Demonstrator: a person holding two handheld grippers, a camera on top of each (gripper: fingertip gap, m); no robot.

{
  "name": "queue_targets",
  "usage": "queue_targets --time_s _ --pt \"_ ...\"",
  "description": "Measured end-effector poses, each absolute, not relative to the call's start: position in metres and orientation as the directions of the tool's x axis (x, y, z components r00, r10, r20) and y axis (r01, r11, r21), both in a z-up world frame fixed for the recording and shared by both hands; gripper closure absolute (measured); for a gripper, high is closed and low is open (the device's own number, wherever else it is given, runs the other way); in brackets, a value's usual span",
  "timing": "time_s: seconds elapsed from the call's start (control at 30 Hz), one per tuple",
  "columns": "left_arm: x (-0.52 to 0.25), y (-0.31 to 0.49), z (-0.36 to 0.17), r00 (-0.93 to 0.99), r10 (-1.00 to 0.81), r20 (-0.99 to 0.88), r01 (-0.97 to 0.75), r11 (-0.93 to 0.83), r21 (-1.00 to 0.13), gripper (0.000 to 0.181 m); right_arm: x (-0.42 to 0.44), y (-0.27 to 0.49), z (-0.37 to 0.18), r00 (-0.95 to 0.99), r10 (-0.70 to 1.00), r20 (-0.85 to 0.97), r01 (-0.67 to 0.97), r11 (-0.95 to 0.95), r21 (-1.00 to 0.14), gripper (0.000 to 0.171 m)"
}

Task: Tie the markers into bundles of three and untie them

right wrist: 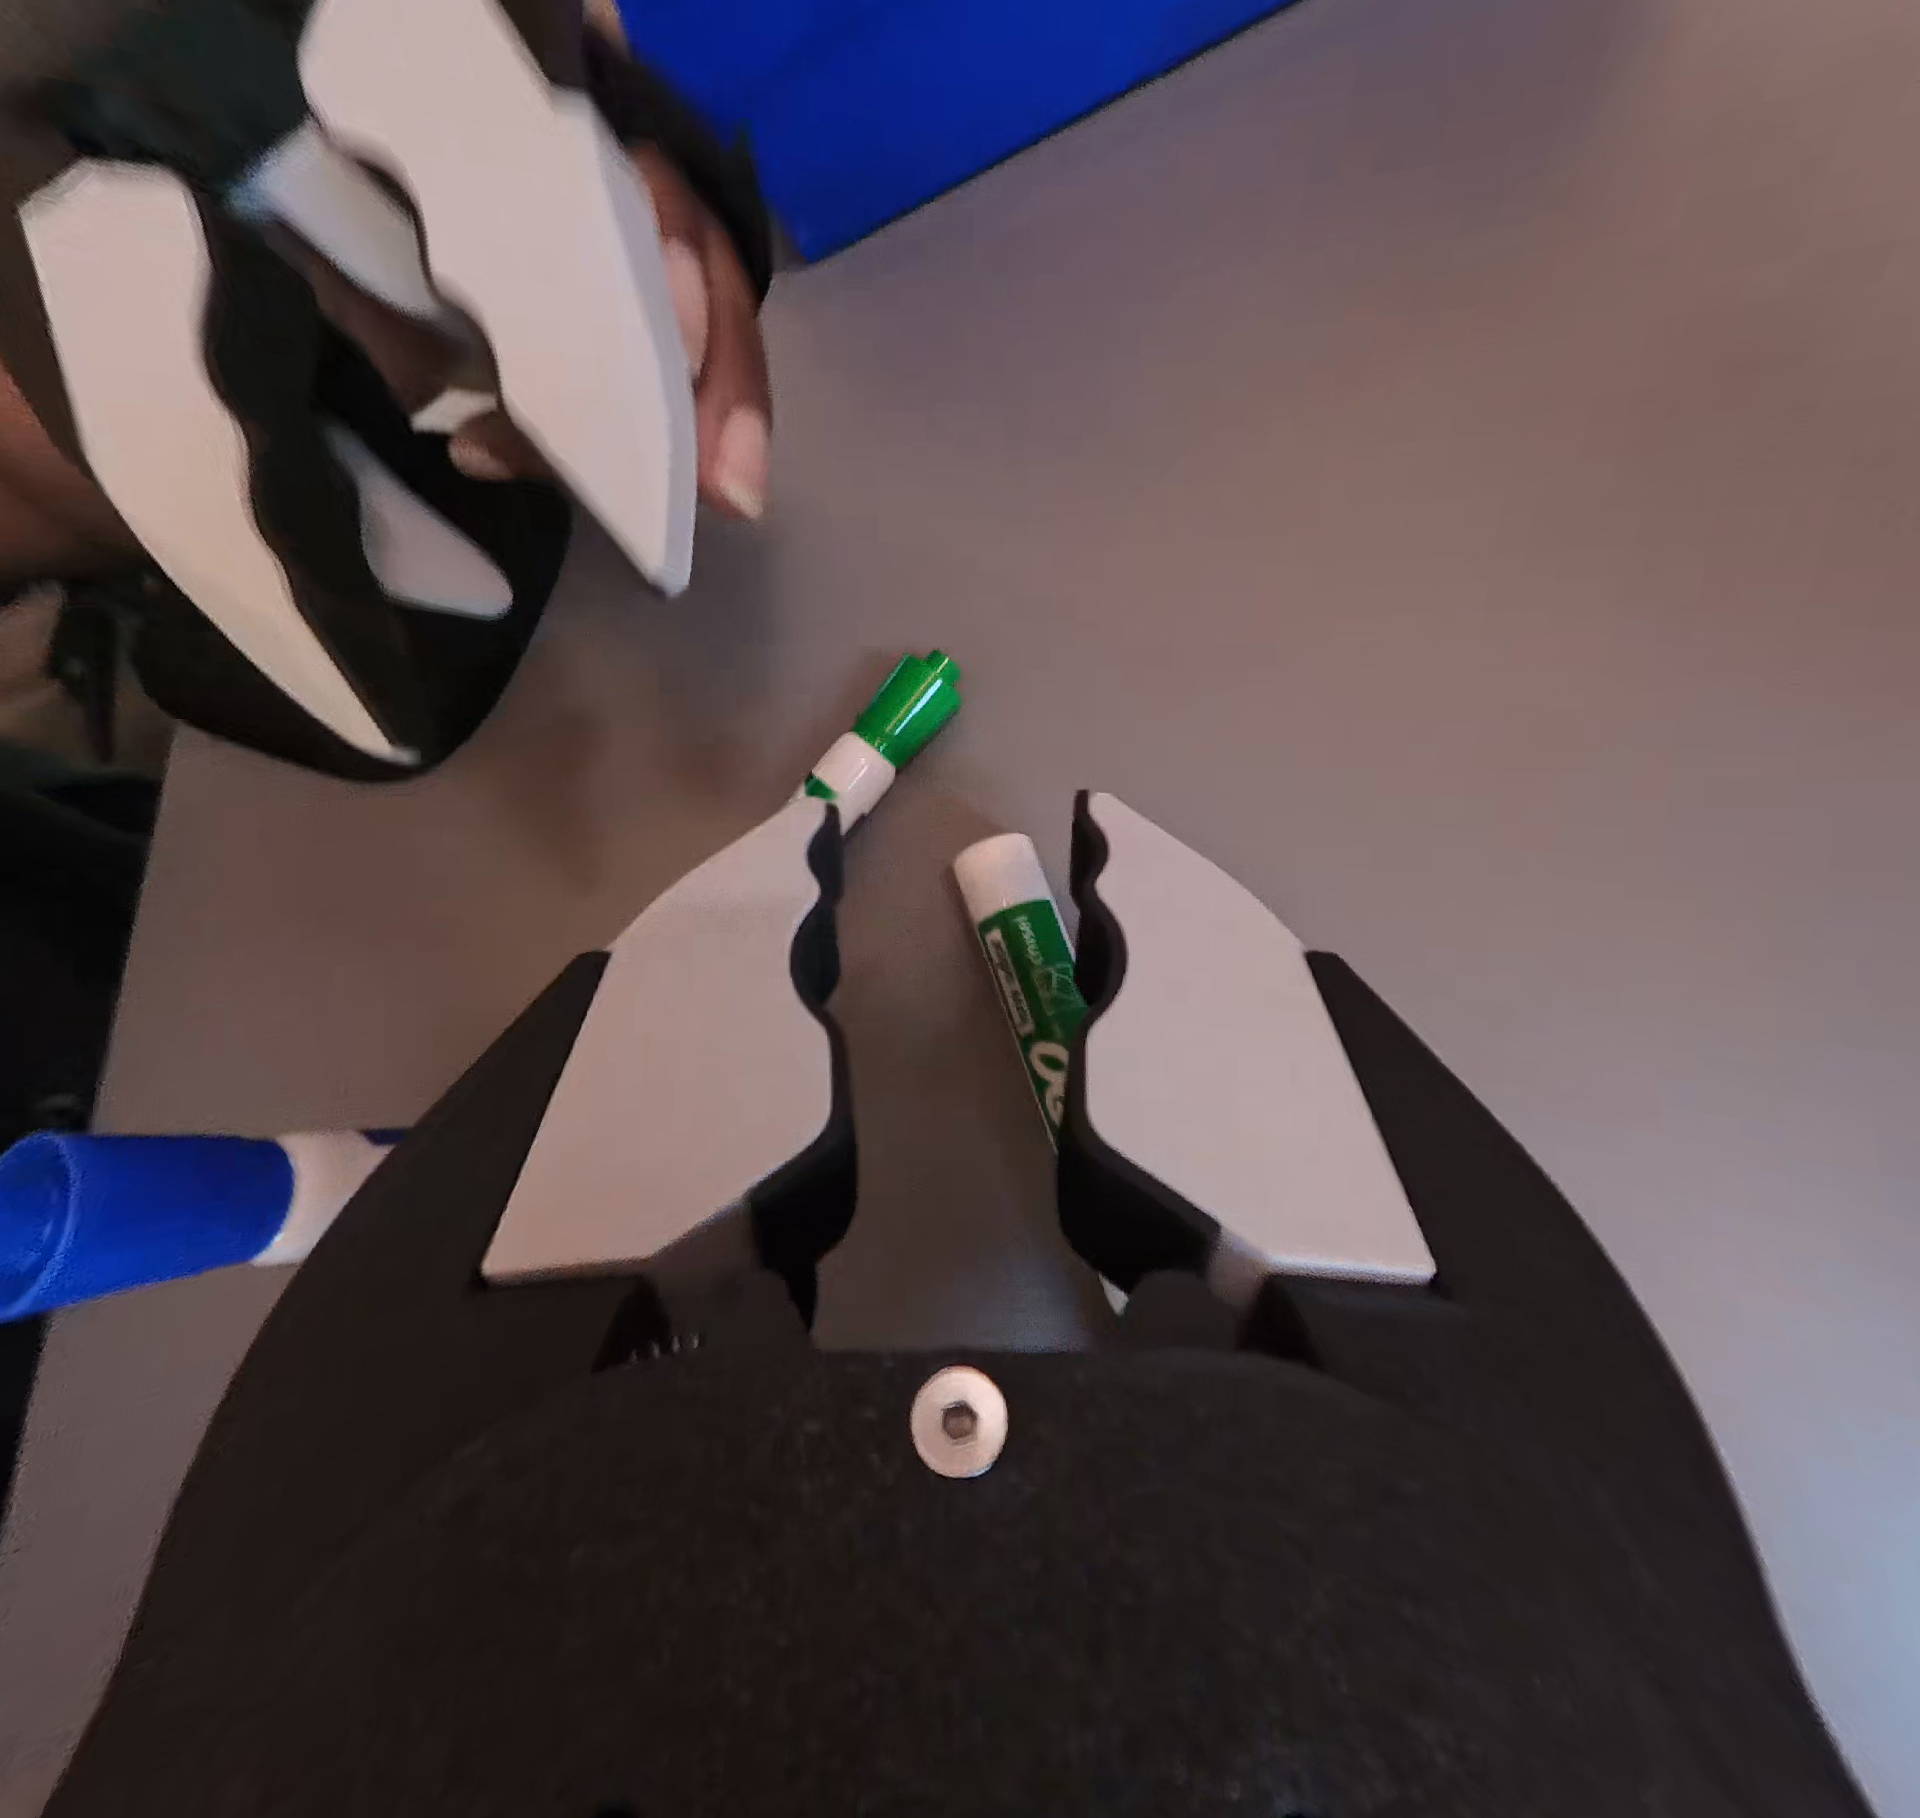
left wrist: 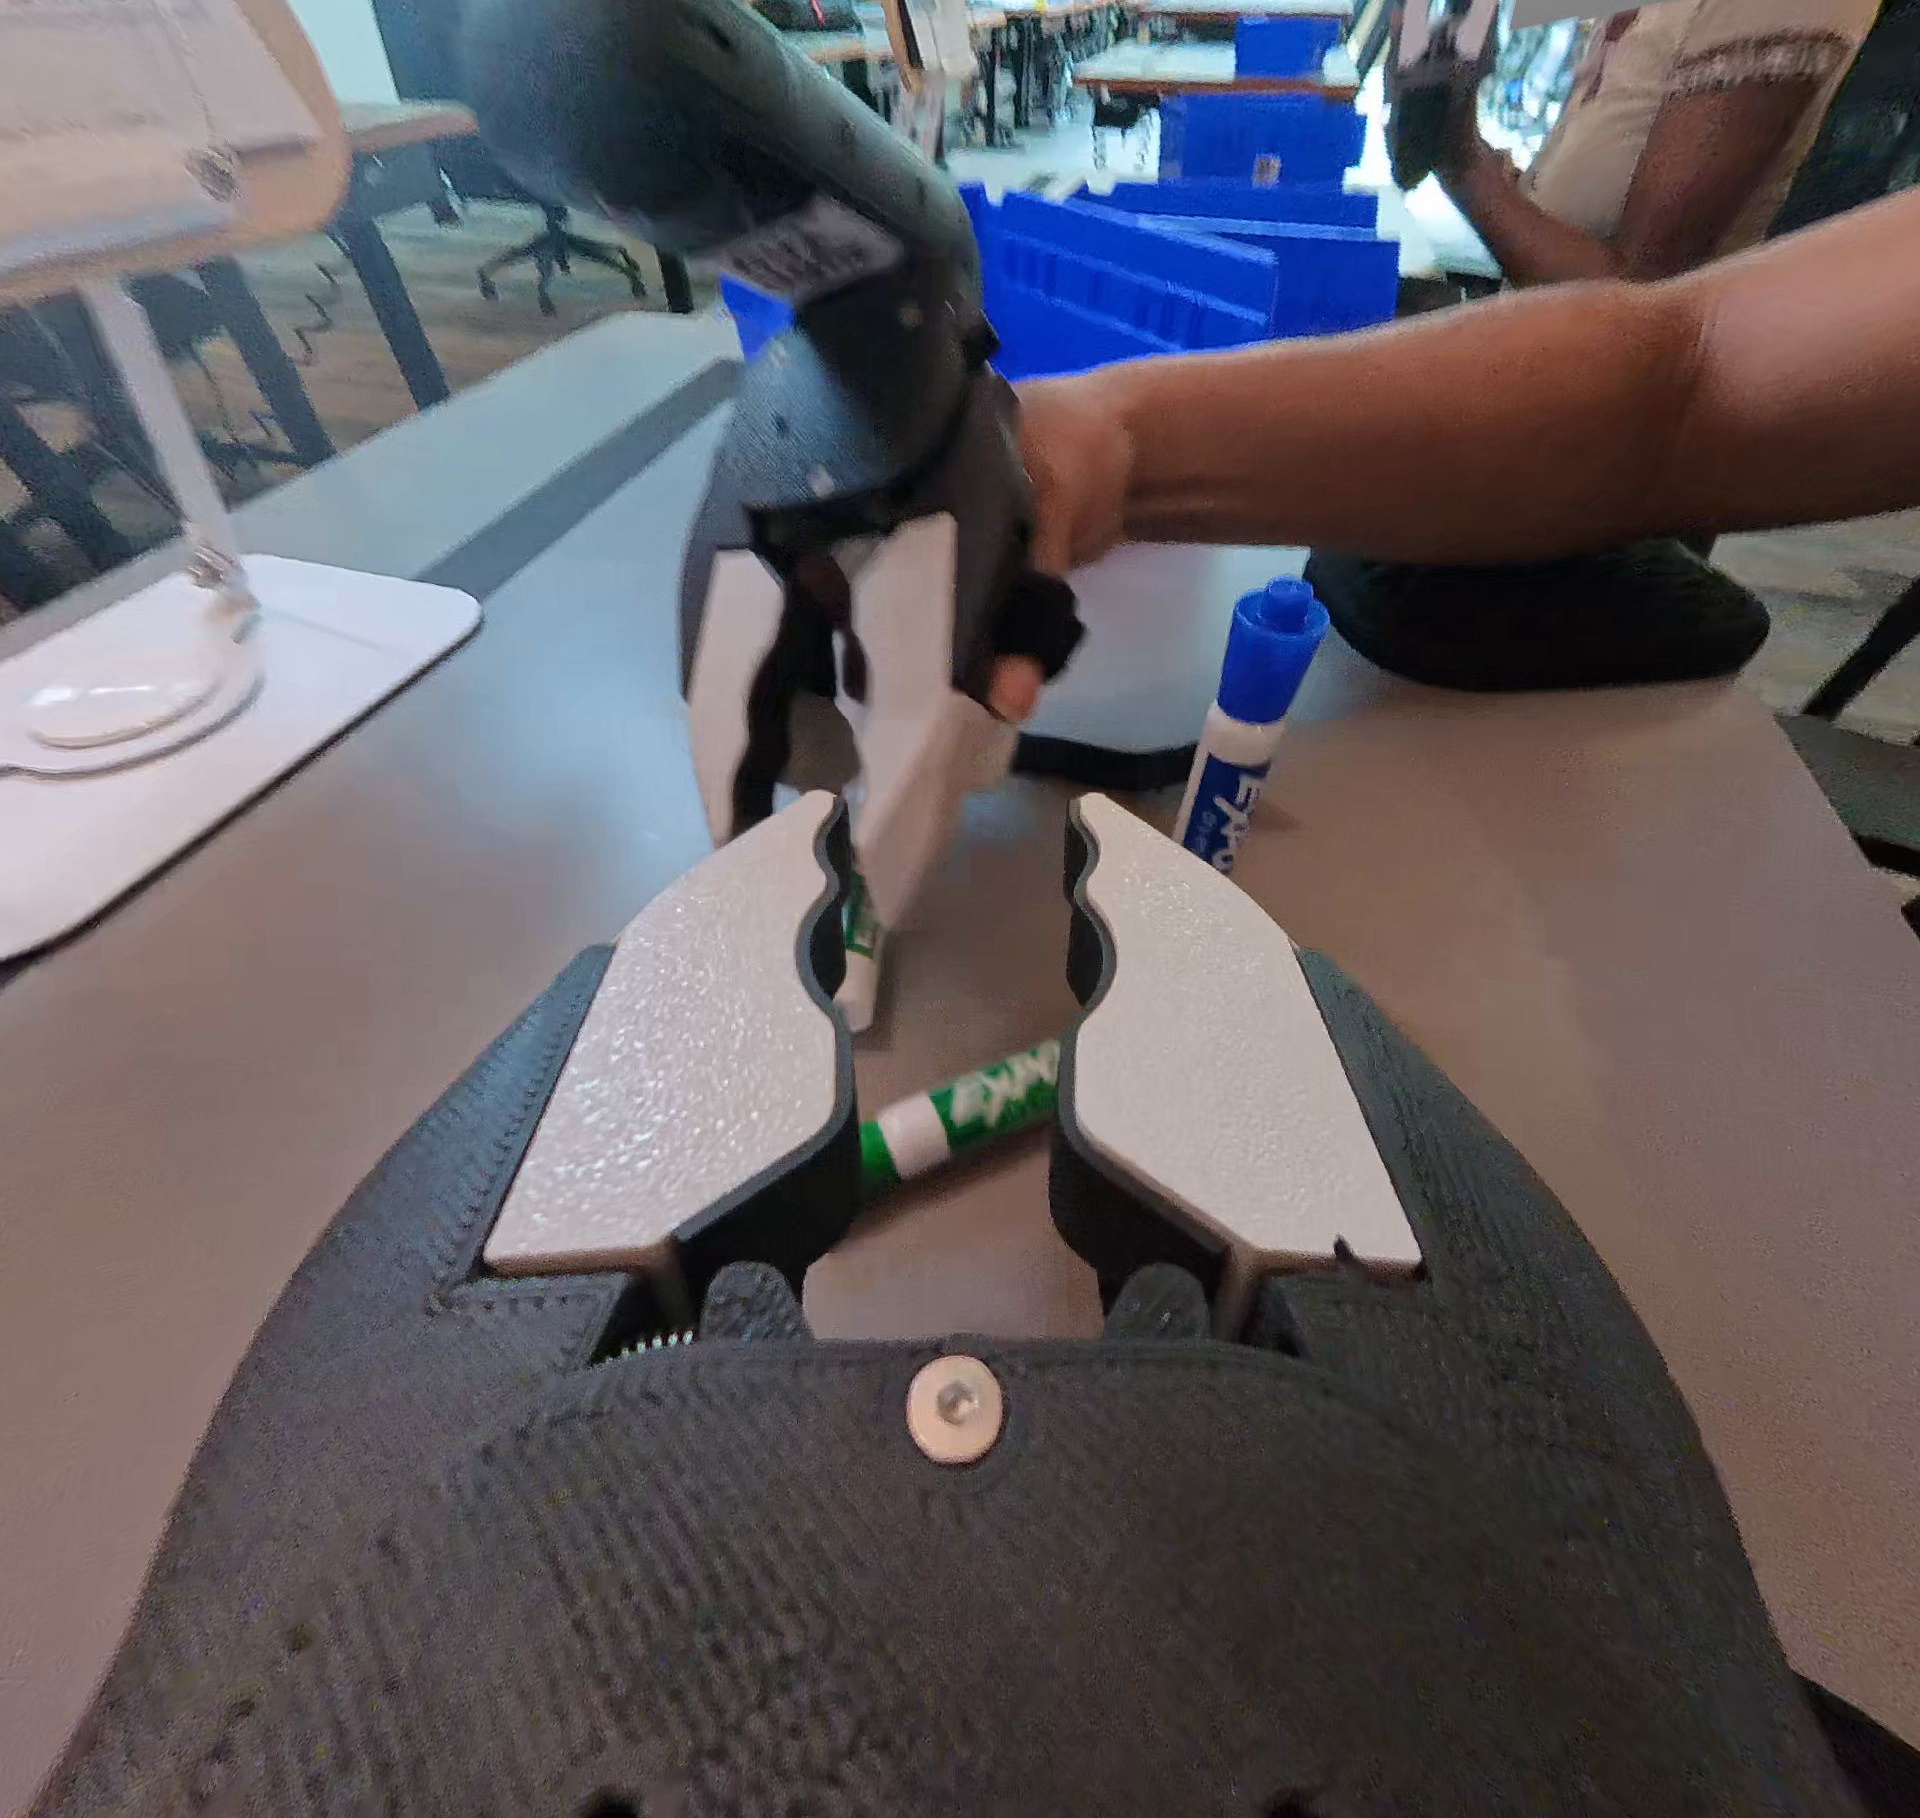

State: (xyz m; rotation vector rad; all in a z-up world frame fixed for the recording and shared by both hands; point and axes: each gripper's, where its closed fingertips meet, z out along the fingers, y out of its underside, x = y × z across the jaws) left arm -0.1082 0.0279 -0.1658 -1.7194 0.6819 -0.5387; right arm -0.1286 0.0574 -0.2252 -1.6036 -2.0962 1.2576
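Observation:
Two green markers lie on the grey table (right wrist: 1351, 521). One shows its cap (right wrist: 902, 719) just past my right gripper's left fingertip. The other (right wrist: 1023, 979) lies against the inside of the right finger. My right gripper (right wrist: 956, 823) is open and empty and points down at them. A blue marker (right wrist: 156, 1207) lies to its left. In the left wrist view my left gripper (left wrist: 961, 833) is open and empty, low over a green marker (left wrist: 966, 1108). The second green marker (left wrist: 862, 937) and the blue marker (left wrist: 1242, 719) lie beyond it. The right gripper (left wrist: 831, 781) stands just ahead, held by a hand.
Blue bins (left wrist: 1143, 282) stand behind the work spot; one (right wrist: 987, 54) shows in the right wrist view. A white stand on a white base (left wrist: 208, 667) is at the left. A black pad (left wrist: 1538, 615) lies at the right. A person's forearm (left wrist: 1455, 397) crosses the view. About 7 cm separates my left fingertips from my right. From the left gripper's tips to the blue marker (left wrist: 1242, 719) is close to 6 cm.

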Motion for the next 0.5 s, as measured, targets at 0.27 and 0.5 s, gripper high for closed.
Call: queue_targets --time_s 0.27,0.5 --pt "-0.146 0.02 -0.11 0.798 -0.601 -0.035 -0.036 0.011 -0.999 0.149 -0.144 0.016 -0.246 -0.529 0.819 -0.223 0.714 0.287 -0.639 0.119" --pt "-0.172 0.016 -0.094 0.84 -0.542 -0.014 0.027 0.067 -0.997 0.153 -0.136 0.016 -0.247 -0.65 0.744 -0.158 0.704 0.511 -0.493 0.121"
